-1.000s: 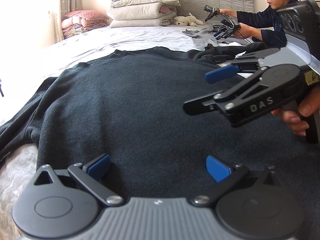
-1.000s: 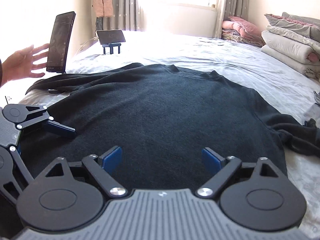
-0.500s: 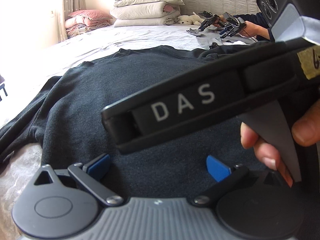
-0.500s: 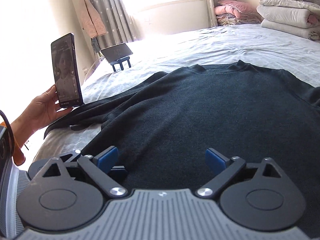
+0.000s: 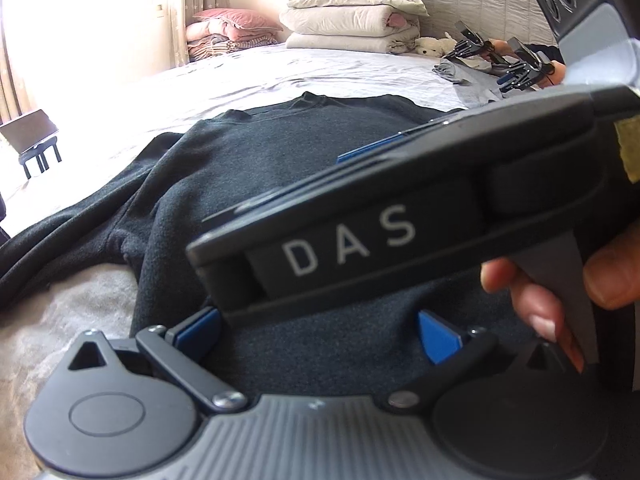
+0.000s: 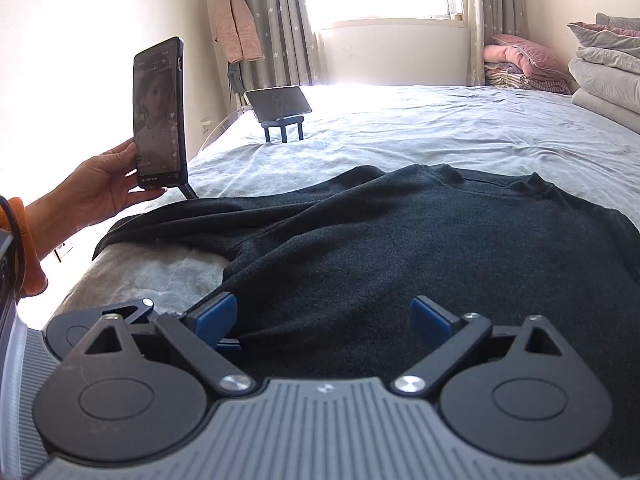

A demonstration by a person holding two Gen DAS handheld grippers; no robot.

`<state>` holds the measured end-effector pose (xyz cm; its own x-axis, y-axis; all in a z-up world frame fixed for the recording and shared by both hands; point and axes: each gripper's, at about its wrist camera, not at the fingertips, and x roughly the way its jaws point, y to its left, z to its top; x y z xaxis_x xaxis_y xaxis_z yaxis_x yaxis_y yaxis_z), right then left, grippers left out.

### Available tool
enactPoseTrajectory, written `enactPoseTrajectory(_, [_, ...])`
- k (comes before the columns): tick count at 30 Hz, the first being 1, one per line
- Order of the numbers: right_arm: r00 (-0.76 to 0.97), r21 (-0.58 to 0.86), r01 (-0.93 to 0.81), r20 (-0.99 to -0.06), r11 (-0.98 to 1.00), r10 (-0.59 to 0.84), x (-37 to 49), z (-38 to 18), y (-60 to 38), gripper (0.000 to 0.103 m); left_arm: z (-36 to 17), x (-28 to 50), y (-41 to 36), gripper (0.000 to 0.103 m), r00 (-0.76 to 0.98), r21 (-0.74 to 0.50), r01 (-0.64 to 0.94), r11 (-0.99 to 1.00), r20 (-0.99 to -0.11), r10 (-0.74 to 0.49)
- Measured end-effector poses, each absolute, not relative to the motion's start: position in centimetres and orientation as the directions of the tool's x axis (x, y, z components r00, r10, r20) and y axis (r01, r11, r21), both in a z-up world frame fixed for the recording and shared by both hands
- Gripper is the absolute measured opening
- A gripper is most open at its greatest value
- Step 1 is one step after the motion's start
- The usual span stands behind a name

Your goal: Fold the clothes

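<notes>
White letters "DAS" stand on the right gripper [image 5: 360, 160]'s black side; phone text is seemingly illegible.

A dark charcoal sweater [image 6: 420, 248] fills the middle of the frame on a pale grey bed sheet [image 6: 420, 120]. Upper centre, grey curtains [image 6: 280, 20] carry small white flowers; a pink garment [image 6: 238, 24] hangs beside them.

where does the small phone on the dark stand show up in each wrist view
Left wrist view: the small phone on the dark stand sits at the far left edge, on the bed beyond the dark sweater's sleeve.
Right wrist view: it sits upper centre-left, on the pale bedsheet below the window, right of the hand-held phone.
Shared landmark: the pink folded bedding pile by the curtain.
</notes>
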<state>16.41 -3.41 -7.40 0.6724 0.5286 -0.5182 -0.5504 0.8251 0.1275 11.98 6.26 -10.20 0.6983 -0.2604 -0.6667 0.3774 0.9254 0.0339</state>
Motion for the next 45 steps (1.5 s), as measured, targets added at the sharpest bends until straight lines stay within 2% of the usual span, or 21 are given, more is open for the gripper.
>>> enactPoseTrajectory(21, [0.673,0.124,-0.570,-0.497,0.812,0.548,16.5,-7.7,-2.9,0.096,-10.3,12.5,6.4,0.103,0.715,0.064,0.345,0.937,-0.664,-0.218])
enactPoseTrajectory(32, [0.674,0.084,-0.599,-0.484,0.796,0.558,16.6,-7.4,-1.9,0.096,-10.2,12.5,7.1,0.100,0.716,0.032,0.325,0.945,-0.661,-0.224])
enactPoseTrajectory(45, [0.673,0.126,-0.585,-0.475,0.801,0.567,16.5,-7.5,-2.5,0.096,-10.2,12.7,6.9,0.100,0.719,0.050,0.330,0.943,-0.660,-0.217])
